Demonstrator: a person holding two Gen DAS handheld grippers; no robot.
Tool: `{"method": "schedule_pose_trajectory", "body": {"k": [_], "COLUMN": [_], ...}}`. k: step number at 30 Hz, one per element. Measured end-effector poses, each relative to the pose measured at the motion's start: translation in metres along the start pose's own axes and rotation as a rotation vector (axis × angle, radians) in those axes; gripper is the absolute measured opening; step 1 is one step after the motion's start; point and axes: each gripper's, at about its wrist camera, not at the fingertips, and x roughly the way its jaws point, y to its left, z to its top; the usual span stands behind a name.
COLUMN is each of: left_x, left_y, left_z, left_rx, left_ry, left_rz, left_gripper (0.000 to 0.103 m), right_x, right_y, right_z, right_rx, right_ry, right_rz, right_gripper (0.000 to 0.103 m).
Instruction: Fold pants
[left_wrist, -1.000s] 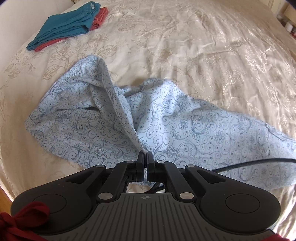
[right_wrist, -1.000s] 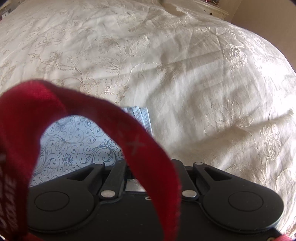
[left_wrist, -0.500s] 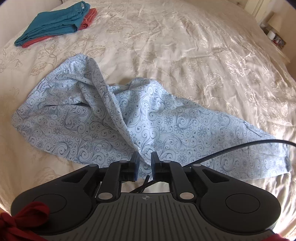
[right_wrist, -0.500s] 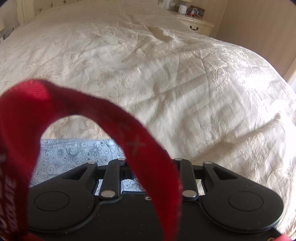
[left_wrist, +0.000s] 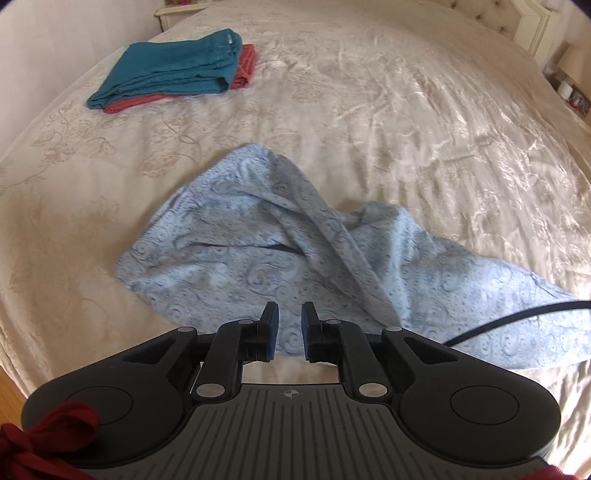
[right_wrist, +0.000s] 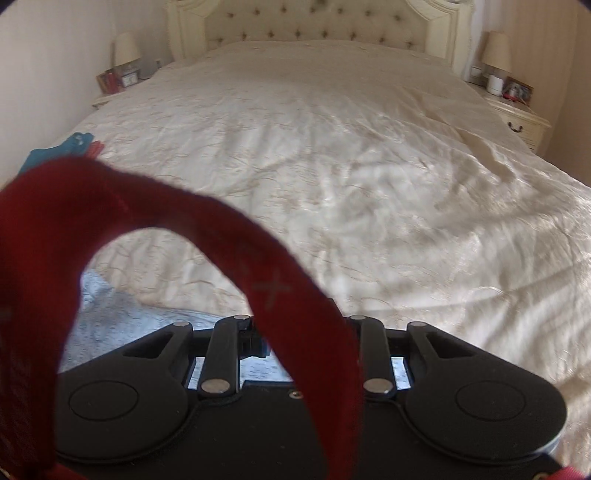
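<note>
Sunlight falling across a cream bedspread (right_wrist: 332, 147), tufted headboard (right_wrist: 314, 26) standing behind, lamps (right_wrist: 496, 51) sitting on nightstands (right_wrist: 524, 118) flanking it

Pale blue swirl-print pants (left_wrist: 295, 258), cream floral bedspread (left_wrist: 406, 110), teal (left_wrist: 177, 70) & red folded clothes (left_wrist: 243, 66).

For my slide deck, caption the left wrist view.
Open left gripper above rumpled blue patterned pants on a cream bedspread.

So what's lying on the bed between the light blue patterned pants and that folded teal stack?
Nothing: in the left wrist view, only bare cream bedspread separates the pants from the folded teal stack.
</note>
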Motion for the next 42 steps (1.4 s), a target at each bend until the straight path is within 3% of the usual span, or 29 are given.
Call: {"method": "schedule_pose_trajectory", "body": {"k": [7,10,16,27,40,41,42], "left_x": [0.006,0.014,0.040,0.099,0.135,0.138,0.140], "left_y": [0.054,0.068,0.093,0.110,0.116,0.116,0.117], "left_z": [0.025,0.039,0.067,0.093,0.099,0.098,0.097], "left_rx": [-0.011,0.004,0.056,0.118,0.143,0.145,0.148], "left_ry": [-0.017,-0.021,-0.011,0.073,0.162,0.172,0.178], "left_rz": [0.020,0.016,-0.019,-0.131,-0.241,-0.247,-0.251], "left_gripper": [0.013,0.013,0.013,0.013,0.013,0.013,0.013], "right_x": [0.020,0.027,0.052,0.120,0.192,0.195,0.196], "right_y": [0.103,0.143,0.221,0.304,0.348,0.351,0.353], "right_z": [0.018,0.025,0.036,0.059,0.061,0.061,0.060], "right_rx": [-0.121,-0.161,-0.227,-0.250,-0.282,-0.285,-0.286], "right_ry": [0.010,0.018,0.041,0.126,0.272,0.281,0.289], "right_rz": [0.210,0.292,0.393,0.397,0.408,0.416,0.429], "right_gripper": [0.040,0.055,0.055,0.055,0.055,0.054,0.045]}}
